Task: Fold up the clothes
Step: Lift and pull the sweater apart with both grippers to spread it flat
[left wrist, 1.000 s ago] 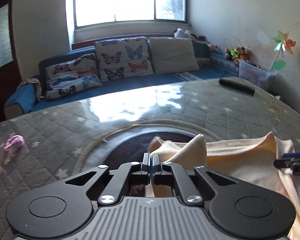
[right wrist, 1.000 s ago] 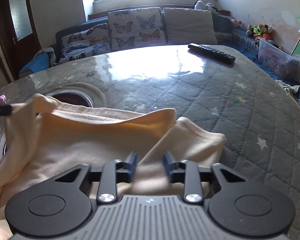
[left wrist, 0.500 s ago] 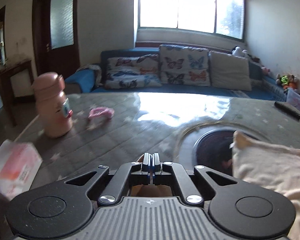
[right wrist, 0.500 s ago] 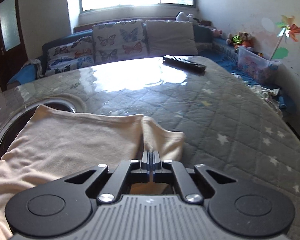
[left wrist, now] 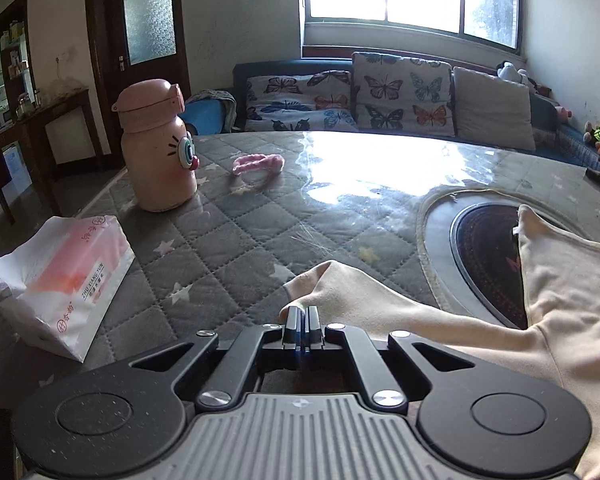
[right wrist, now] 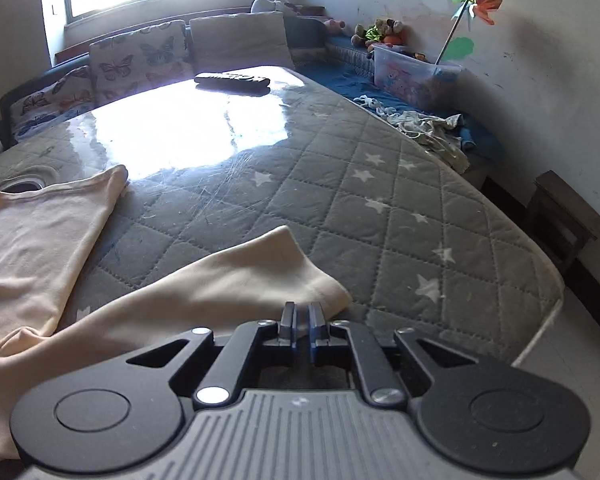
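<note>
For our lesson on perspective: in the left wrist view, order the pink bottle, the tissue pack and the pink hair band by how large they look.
1. tissue pack, though it lies nearest the camera
2. pink bottle, not far behind in looks
3. pink hair band, clearly smallest

So the soft cream cotton garment (left wrist: 560,320) is lying spread out on the quilted grey bench (right wrist: 340,184), one sleeve (right wrist: 236,280) stretched to each side, a bit rumpled in the middle.
</note>
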Motion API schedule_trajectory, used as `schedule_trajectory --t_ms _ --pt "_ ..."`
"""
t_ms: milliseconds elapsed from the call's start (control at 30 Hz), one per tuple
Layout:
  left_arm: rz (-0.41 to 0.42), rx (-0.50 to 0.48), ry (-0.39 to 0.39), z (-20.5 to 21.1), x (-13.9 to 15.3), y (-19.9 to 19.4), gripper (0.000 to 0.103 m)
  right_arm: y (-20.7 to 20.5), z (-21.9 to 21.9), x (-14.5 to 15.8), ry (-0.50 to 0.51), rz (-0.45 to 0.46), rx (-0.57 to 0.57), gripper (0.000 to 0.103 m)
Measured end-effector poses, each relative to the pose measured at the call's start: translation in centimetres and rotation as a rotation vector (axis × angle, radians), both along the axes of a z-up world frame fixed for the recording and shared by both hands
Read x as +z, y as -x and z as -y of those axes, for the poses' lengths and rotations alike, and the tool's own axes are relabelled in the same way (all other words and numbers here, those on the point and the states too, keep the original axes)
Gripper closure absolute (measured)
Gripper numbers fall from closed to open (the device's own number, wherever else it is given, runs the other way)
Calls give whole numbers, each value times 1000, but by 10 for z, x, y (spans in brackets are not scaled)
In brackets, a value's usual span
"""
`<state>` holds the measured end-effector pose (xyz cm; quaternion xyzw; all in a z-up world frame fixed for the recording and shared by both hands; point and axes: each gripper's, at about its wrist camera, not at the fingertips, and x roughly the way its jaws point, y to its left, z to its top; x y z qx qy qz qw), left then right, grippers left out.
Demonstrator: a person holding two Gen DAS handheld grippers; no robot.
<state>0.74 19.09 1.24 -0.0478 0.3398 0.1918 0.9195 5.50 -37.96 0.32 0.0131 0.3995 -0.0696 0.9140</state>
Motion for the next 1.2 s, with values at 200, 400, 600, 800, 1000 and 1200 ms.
schedule_trajectory --t_ms 200,400,600,800,1000,1200 --pt "22 -37 -14 16 14 -12 92 -19 -22 20 -49 54 117 93" --pt "21 -148 -20 54 22 -39 64 -60 -65 17 -108 30 275 87" --pt "7 -286 14 93 18 -84 59 -104 -96 5 -139 -24 356 87" --pt "-69 -390 9 129 -6 -143 59 -131 -110 -9 -127 -62 384 87" --pt "-124 -434 2 144 -31 -174 61 -145 -115 -12 -125 -65 410 87" --pt "-100 -464 11 142 -33 -178 96 -155 -123 -12 -106 -57 422 98"
